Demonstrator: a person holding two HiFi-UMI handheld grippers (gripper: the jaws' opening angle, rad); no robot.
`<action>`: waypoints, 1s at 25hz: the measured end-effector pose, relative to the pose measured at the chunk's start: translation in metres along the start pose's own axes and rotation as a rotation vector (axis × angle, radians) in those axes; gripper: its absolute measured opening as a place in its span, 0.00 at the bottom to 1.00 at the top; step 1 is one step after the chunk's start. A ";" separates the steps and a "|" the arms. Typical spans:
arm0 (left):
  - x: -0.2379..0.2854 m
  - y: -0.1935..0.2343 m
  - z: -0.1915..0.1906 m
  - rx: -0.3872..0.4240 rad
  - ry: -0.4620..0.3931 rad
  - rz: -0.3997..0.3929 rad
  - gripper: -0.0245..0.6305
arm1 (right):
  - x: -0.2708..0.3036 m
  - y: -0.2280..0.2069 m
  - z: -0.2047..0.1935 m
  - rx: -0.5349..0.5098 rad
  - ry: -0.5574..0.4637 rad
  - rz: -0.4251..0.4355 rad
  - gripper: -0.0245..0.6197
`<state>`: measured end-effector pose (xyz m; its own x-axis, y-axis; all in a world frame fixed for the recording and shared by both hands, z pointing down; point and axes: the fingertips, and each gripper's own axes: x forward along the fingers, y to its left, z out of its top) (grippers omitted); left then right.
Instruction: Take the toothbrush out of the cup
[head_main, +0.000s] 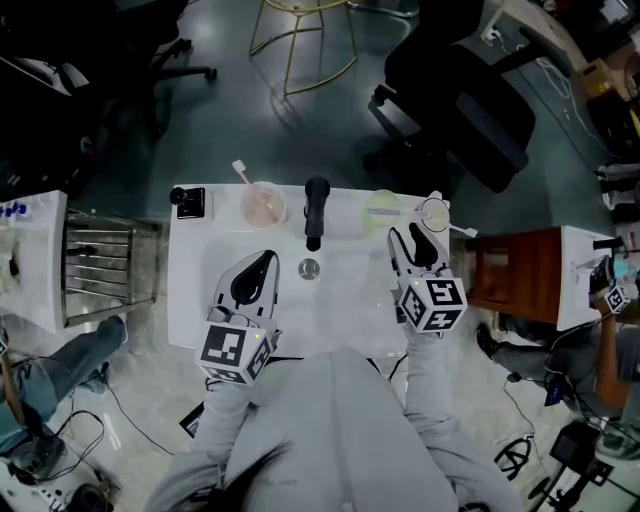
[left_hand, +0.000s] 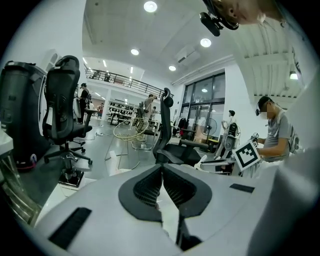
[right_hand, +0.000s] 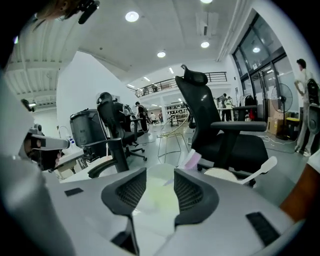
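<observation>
- White countertop (head_main: 190, 280), head view: my left gripper (head_main: 265, 262) has its jaws pressed together; my right gripper (head_main: 404, 235), jaws spread, has the pale green cup (head_main: 382, 208) at its 11 o'clock.
- Left gripper view: jaws meet on nothing.
- Right gripper view: the cup shows between the spread jaws, with the pink toothbrush (right_hand: 191, 160) in it at 1 o'clock.

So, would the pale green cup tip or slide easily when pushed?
Probably light: the green cup looks like thin translucent plastic, so it may slide on the smooth white counter. The toothbrush sticking above its rim could tip it if pulled sideways.
</observation>
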<state>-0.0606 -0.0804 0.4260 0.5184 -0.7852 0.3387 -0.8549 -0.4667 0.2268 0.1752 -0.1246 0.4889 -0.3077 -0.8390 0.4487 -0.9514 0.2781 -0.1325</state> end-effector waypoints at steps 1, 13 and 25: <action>0.002 -0.002 -0.001 -0.001 0.003 -0.006 0.08 | 0.003 -0.001 -0.003 0.011 0.004 -0.001 0.29; 0.016 -0.014 -0.015 -0.003 0.047 -0.037 0.08 | 0.027 -0.019 -0.003 0.061 -0.033 -0.039 0.39; 0.015 -0.017 -0.022 -0.022 0.045 -0.035 0.08 | 0.030 -0.020 0.001 0.061 -0.068 -0.059 0.36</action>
<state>-0.0373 -0.0756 0.4471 0.5489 -0.7491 0.3710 -0.8358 -0.4843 0.2587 0.1850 -0.1556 0.5041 -0.2496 -0.8835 0.3964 -0.9662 0.2002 -0.1623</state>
